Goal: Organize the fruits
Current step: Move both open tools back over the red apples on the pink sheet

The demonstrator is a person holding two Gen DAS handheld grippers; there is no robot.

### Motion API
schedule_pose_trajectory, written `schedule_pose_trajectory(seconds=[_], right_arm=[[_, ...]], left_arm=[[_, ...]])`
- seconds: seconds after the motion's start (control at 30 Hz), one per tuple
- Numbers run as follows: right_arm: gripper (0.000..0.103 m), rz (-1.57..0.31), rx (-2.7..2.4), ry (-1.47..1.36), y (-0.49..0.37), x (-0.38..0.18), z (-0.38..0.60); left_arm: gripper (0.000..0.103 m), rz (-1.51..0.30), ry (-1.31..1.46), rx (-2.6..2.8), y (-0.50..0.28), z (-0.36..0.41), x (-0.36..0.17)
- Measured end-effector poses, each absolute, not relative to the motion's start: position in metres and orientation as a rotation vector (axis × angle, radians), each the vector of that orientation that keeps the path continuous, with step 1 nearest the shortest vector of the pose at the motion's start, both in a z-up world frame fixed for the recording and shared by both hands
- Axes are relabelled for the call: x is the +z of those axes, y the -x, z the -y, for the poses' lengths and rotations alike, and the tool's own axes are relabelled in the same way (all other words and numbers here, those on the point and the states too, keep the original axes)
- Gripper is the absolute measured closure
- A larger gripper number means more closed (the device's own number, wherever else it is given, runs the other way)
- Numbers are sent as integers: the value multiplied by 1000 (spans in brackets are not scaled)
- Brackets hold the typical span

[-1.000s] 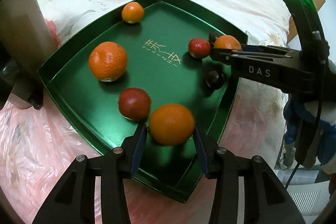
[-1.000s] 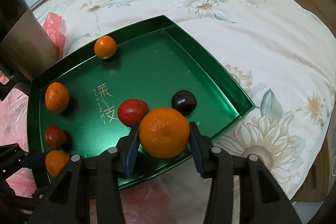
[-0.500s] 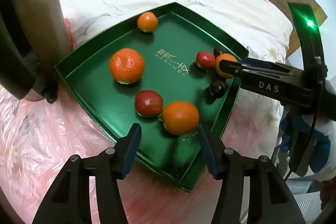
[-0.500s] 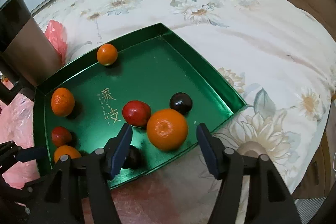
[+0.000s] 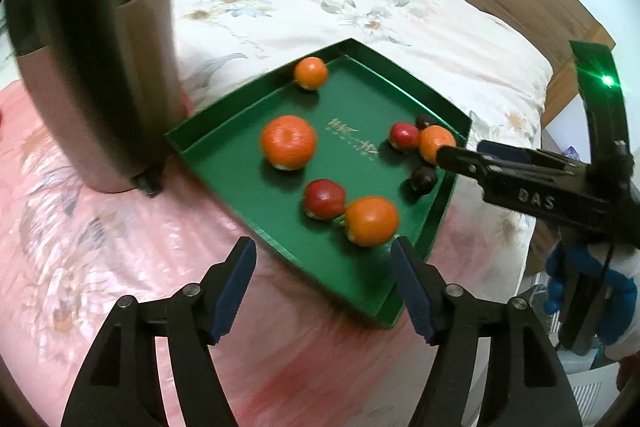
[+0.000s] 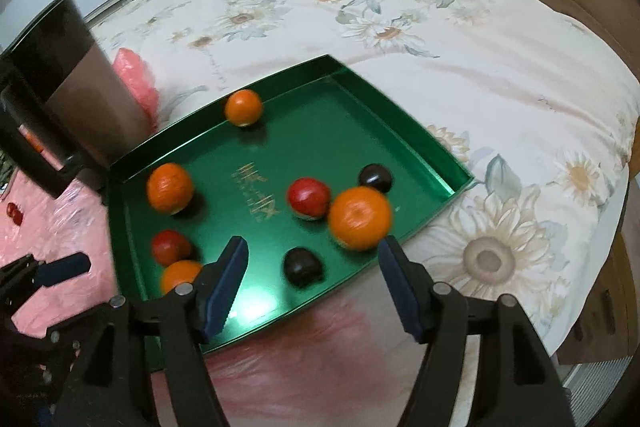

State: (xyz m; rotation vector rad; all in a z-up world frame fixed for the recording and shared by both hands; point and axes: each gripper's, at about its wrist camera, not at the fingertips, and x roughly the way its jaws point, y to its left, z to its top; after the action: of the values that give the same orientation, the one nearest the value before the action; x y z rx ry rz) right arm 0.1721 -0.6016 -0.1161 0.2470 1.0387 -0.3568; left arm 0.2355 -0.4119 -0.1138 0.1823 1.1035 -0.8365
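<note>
Left wrist view: the green tray (image 5: pixel 224 137) sat mid-frame on the bed, all the fruit in it. Step in hand looked like release-and-retreat after placing. To do it well I'd keep both claws lifting straight back, pads clear of the tray rim, so nothing rolls on the soft bedding. Going left to right: the left gripper (image 5: pixel 322 285) at lower centre had just been opening, jaws apart, nothing between them, touching nothing. An orange (image 5: pixel 372 221) lay just above its right pad, against a red fruit (image 5: pixel 324 199). The right gripper (image 5: pixel 450 157) reached in from the right edge near the tray's right corner. Right wrist view: right gripper (image 6: pixel 312 285) had also just been opening, jaws wide and empty. A large orange (image 6: pixel 360 218) sat free in the tray above its right pad, and a dark fruit (image 6: pixel 303 266) lay between the pads' lines, not touched.
</note>
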Motion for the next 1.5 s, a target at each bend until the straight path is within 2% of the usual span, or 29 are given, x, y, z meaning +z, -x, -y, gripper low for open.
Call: schedule_pose_trajectory(seconds=[0.13,0.23,1.5], right_arm=[[0,-1056,-330,-254,-172,-116,581],[0,-1065,-310,-251,-175,-116,566],[0,-1134,148,-97,-249,-126,317]], left_arm=[[38,-1123,-186,-787,-244,393,-113],[28,-1129,-187,-734,-250,375,-114],[28,-1135,-91,-327,-281,134,-110]])
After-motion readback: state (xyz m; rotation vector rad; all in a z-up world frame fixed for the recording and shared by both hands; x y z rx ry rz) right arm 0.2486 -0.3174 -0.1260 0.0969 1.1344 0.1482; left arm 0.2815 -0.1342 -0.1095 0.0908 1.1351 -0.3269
